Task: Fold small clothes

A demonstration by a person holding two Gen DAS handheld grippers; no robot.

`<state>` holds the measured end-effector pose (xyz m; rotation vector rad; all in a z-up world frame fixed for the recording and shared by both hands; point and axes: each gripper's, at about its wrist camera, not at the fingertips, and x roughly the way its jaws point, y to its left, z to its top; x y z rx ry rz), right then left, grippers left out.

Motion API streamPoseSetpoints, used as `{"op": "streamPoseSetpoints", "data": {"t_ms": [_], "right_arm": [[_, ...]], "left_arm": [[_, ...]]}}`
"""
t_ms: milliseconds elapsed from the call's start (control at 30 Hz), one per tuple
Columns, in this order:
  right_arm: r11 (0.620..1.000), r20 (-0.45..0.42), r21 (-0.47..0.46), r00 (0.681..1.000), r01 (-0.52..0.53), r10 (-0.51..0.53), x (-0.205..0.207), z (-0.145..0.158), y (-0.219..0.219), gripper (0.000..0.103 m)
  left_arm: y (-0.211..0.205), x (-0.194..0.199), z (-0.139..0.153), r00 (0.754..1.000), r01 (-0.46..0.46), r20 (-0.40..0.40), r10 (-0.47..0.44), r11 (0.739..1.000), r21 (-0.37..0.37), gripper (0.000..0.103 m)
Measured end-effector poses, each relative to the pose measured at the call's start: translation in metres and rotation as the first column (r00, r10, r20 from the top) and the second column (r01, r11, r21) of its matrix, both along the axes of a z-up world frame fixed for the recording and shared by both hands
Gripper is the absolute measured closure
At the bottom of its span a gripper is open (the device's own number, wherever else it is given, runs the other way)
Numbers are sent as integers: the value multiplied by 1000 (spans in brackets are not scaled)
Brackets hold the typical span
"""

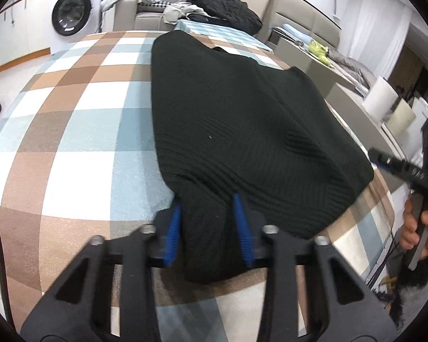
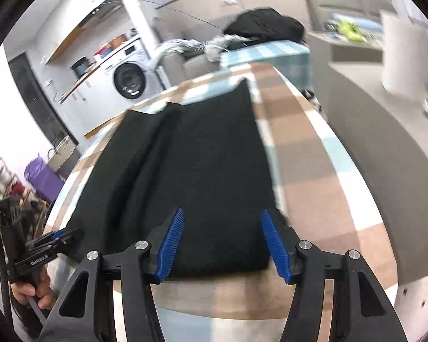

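**Both grippers line up on the near hem**

A black knit (image 1: pixel 242 119) lies flat on the checked cloth (image 1: pixel 80 119) covering the table, its near hem close to the table edge. The left gripper (image 1: pixel 209 228) has its blue pads (image 1: pixel 172 233) spread, with a near corner of the knit between them; whether they touch the fabric is unclear. In the right wrist view the right gripper (image 2: pixel 222 242) is also spread wide, straddling the knit's (image 2: pixel 191 156) other near corner, and nothing is pinched.

This looks like the start of a fold: both tools are set to take the near hem. The next move likely calls for closing both on the hem, catching every layer, then lifting evenly and carrying it toward the far end without dragging the cloth beneath.
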<state>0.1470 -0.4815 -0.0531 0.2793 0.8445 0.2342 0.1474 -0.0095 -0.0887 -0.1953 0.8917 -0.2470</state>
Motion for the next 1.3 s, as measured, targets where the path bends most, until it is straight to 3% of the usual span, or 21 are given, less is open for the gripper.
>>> {"op": "streamPoseSetpoints", "data": {"t_ms": [100, 233, 367, 667, 867, 933, 1100, 1300], "right_arm": [[1000, -14, 16, 1000, 12, -12, 7, -10, -9, 45], [999, -10, -36, 1000, 15, -15, 13, -15, 2, 49], [999, -4, -40, 1000, -6, 6, 15, -16, 13, 65], [994, -21, -58, 996, -91, 90, 19, -20, 43, 65], [966, -35, -97, 970, -241, 239, 2, -17, 62, 63], [966, -19, -92, 970, -243, 243, -1, -13, 60, 62], [965, 62, -136, 970, -225, 235, -8, 12, 65, 62], [944, 94, -58, 939, -325, 330, -17, 26, 91, 59]], "left_arm": [[6, 0, 1, 1000, -15, 4, 15, 999, -30, 89], [4, -3, 3, 1000, -15, 21, 15, 1000, 4, 92], [6, -7, 3, 1000, -10, 26, 9, 1000, 24, 93], [30, -29, 6, 998, -49, 37, 47, 996, 69, 93], [52, -50, 7, 995, -95, 40, 91, 991, 95, 88], [57, -58, 8, 994, -106, 44, 102, 989, 99, 82], [61, -71, 13, 991, -125, 62, 117, 982, 140, 80], [63, -80, 19, 988, -140, 86, 127, 976, 166, 75]]}}
